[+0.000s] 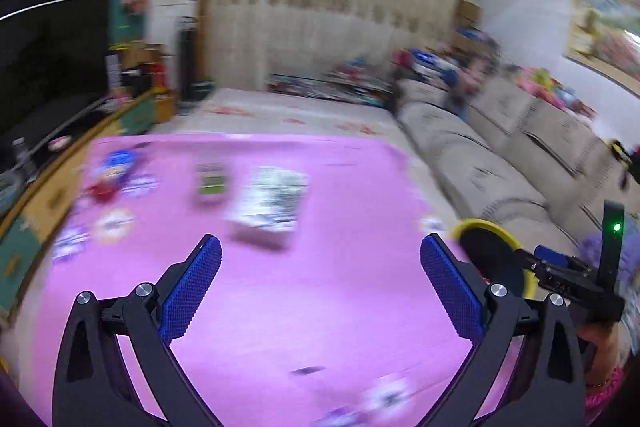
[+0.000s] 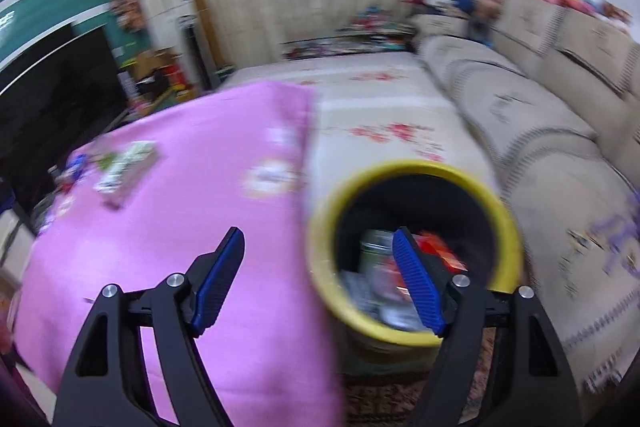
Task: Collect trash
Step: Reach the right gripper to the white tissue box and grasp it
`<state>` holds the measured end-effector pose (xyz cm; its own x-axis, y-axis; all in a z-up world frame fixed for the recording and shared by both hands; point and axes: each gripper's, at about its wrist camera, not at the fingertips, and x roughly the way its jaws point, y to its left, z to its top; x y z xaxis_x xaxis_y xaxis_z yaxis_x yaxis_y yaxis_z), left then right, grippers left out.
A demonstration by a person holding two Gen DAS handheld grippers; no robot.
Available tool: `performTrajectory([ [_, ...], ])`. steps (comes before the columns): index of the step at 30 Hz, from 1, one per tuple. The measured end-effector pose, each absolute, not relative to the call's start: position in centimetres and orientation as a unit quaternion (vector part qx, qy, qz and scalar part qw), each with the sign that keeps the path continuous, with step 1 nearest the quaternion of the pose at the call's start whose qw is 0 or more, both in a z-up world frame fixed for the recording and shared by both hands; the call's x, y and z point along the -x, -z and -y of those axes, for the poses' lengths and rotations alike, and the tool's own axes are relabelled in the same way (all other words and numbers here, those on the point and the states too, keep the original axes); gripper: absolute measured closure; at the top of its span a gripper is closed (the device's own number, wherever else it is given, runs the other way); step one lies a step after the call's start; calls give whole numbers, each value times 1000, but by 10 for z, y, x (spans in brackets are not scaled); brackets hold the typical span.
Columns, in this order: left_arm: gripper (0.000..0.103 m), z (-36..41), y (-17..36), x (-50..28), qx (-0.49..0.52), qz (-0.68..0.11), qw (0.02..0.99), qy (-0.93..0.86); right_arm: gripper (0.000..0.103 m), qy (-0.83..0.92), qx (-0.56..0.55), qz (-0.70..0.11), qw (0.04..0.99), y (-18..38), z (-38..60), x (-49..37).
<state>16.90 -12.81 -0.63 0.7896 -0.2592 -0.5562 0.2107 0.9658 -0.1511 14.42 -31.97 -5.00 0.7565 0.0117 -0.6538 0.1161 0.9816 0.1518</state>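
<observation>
Both claws gape, empty: left gripper over pink cloth, right gripper by yellow bin. Frames blurry; hasty grab at carton prob misses.

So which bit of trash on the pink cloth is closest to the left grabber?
The white-and-black printed packet, lying just beyond the left gripper. The green-and-black one and the blue and red bits sit farther back and left.

Left claw, black with blue-padded fingers, spread wide, empty, lower frame. Right claw likewise spread wide, empty, lower centre.
</observation>
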Motion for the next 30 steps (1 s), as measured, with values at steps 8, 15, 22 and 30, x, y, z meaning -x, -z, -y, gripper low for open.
performTrajectory([
  [8,5,6,11,-138,77,-280,956,39,26,-82,-109,-344,929,31,178,-215],
  [15,5,-24,26,-137,101,-288,952,39,20,-56,-108,-351,928,46,88,-272],
  [22,5,-40,37,-141,114,-290,950,35,16,5,-98,-382,919,77,56,-325],
  [30,5,-49,51,-152,123,-303,944,41,16,43,-75,-414,906,101,37,-350],
])
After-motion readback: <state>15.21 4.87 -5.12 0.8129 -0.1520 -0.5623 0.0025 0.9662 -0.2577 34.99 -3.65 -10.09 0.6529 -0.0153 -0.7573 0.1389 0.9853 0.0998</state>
